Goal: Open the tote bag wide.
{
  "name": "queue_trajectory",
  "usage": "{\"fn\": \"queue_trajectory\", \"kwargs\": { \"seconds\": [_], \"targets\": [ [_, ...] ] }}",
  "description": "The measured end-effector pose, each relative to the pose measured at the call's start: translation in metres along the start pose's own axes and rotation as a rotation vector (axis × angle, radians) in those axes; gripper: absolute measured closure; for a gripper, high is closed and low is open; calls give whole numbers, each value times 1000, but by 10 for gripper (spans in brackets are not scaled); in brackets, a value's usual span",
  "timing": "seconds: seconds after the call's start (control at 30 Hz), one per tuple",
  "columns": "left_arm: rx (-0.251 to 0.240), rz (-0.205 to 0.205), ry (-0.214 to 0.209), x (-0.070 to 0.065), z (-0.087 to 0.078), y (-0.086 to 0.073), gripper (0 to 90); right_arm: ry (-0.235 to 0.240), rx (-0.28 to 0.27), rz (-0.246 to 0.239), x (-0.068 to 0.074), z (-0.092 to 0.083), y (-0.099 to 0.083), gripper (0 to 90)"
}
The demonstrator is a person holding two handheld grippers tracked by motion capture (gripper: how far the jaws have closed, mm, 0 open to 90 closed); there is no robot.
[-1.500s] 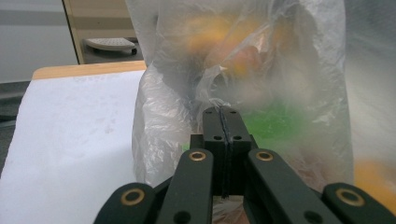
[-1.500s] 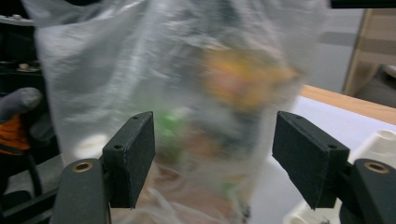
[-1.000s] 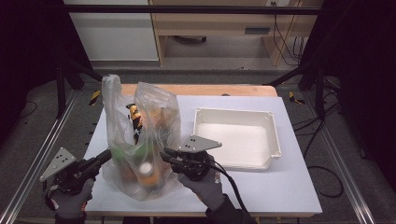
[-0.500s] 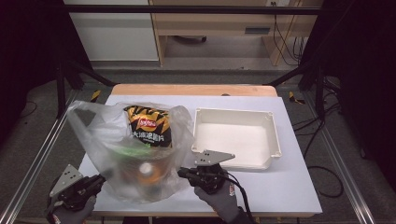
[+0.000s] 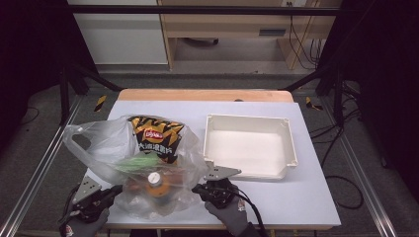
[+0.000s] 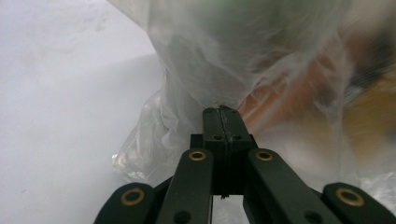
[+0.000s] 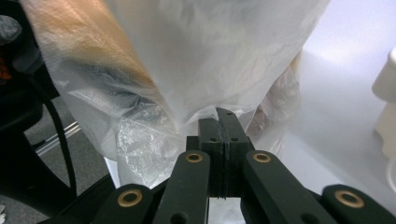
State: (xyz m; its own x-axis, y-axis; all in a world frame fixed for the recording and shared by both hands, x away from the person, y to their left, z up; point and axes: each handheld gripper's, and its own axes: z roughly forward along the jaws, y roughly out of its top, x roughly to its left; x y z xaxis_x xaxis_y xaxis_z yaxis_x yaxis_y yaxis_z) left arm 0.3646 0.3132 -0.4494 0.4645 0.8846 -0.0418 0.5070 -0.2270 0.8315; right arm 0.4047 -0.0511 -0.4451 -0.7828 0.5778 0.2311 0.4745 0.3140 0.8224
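One clear plastic bag [image 5: 123, 163] lies on the counter [image 5: 306, 197]. Inside it: one chip packet [image 5: 155, 138], one orange bottle [image 5: 157, 185], one green item [image 5: 133, 163]. Beside it, one white tray [image 5: 249, 145]. Two hand-held grippers, left [image 5: 116, 190] and right [image 5: 197, 187].

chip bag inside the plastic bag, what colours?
Black and yellow with a red logo: the chip bag, clearest in the high view.

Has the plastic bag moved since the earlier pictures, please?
Yes. The plastic bag, earlier upright beside the white tray, now lies flat on the table, spread toward its left edge, chips packet face up.
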Motion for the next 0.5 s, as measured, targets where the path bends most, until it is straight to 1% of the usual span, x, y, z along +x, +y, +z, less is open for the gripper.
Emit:
{"fn": "queue_trajectory", "kwargs": {
  "seconds": [0.07, 0.1, 0.17, 0.23, 0.27, 0.33, 0.43, 0.47, 0.5],
  "targets": [
    [21, 4, 13, 1, 2, -1, 900, -8, 4, 10, -2, 2, -2, 900],
    [33, 3, 14, 2, 3, -2, 900, -15, 6, 9, -3, 3, -3, 897],
    [46, -3, 14, 4, 6, -3, 900, -32, 12, 27, -5, 5, -4, 895],
    [69, -3, 14, 6, 10, -6, 900, -46, 19, 32, -7, 7, -6, 893],
    [84, 6, 3, 8, 12, -8, 900, -47, 23, 34, -8, 9, -7, 888],
    [78, -8, -20, 11, 13, -10, 900, -56, 29, 27, -8, 12, -9, 865],
    [67, -18, -31, 14, 13, -10, 899, -54, 30, 29, -7, 11, -9, 782],
    [61, -24, -34, 14, 14, -11, 899, -45, 19, 20, -8, 9, -8, 731],
    [60, -26, -34, 14, 14, -11, 899, -41, 3, 13, -7, 6, -8, 659]
  ]
}}
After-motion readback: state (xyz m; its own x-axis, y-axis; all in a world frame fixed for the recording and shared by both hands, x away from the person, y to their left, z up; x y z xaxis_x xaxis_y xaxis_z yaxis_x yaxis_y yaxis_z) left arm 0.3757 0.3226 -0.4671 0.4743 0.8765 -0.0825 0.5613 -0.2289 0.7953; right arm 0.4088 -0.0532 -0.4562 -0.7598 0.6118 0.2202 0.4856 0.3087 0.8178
